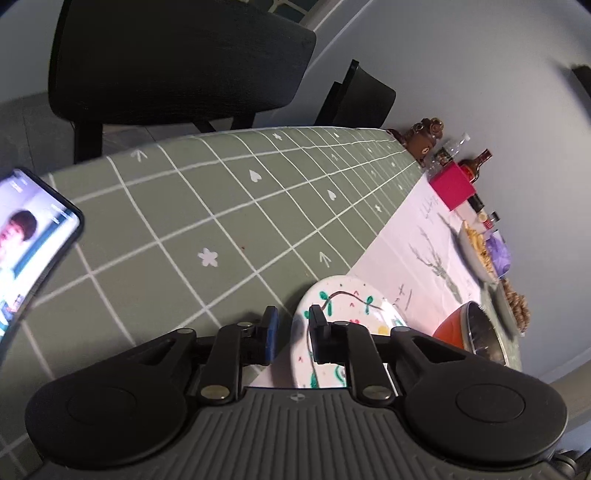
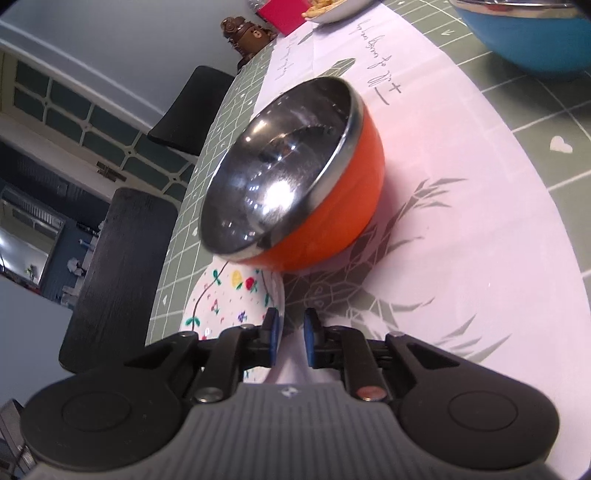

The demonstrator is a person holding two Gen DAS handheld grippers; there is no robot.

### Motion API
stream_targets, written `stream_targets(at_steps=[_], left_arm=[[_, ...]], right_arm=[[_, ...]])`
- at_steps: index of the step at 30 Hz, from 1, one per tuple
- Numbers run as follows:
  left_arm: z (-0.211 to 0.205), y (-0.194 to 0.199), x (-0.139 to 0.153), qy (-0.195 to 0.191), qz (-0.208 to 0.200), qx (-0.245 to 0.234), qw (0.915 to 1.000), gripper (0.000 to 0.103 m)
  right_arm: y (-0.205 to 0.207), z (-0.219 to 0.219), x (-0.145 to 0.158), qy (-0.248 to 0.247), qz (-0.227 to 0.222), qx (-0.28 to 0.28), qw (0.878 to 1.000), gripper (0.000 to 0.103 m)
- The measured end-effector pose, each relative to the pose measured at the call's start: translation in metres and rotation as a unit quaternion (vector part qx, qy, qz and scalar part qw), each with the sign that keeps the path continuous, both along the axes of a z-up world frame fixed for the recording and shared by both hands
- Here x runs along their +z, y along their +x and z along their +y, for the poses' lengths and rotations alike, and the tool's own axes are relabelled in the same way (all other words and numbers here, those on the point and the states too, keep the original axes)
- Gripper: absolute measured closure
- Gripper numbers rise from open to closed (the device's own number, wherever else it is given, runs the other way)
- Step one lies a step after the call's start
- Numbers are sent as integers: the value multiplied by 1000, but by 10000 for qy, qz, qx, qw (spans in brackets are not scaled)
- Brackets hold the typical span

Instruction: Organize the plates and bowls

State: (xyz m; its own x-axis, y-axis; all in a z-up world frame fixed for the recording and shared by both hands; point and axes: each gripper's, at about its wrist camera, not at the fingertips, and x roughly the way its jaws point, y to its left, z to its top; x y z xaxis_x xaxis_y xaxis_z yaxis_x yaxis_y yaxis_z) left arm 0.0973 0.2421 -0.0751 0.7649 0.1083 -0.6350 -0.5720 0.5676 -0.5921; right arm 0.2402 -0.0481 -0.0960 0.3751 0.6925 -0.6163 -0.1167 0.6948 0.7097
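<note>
A white plate with painted flowers (image 1: 351,306) lies on the green checked tablecloth (image 1: 207,206). My left gripper (image 1: 293,325) straddles its near rim, one finger on each side, with a gap at the rim. An orange bowl with a steel inside (image 2: 295,177) stands tilted on the white paper mat (image 2: 461,221), its edge over the same plate (image 2: 229,299). It also shows in the left wrist view (image 1: 472,332). My right gripper (image 2: 291,328) is slightly open and empty, just short of the bowl, beside the plate's rim.
A phone (image 1: 26,243) lies at the left table edge. Two black chairs (image 1: 177,62) stand across the table. A blue bowl (image 2: 528,37), a plate of fries (image 2: 328,9), a pink box (image 1: 452,184), bottles and a bear figure (image 1: 424,140) line the wall side.
</note>
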Motion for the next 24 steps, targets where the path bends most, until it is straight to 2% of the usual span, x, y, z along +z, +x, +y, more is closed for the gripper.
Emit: stream_targets(at_steps=[2, 8, 10, 12, 17, 24], left_arm=[[3, 1, -5, -214, -157, -49, 9996, 83], [6, 6, -6, -216, -206, -40, 9995, 83], [6, 7, -7, -179, -187, -72, 9996, 84], [5, 7, -6, -98, -138, -93, 9998, 91], [5, 1, 1, -43, -164, -5, 9999, 95], [-3, -15, 22, 82, -90, 23, 9999, 95]], right_arm=[[6, 0, -2, 60, 58, -55, 10000, 89], [14, 9, -4, 97, 82, 29, 9999, 90], [15, 12, -4, 99, 66, 87, 9999, 92], [14, 13, -5, 76, 92, 101, 9999, 99], [8, 12, -1, 148, 66, 169, 9997, 100], [-4, 8, 15, 230, 29, 259, 9994, 99]])
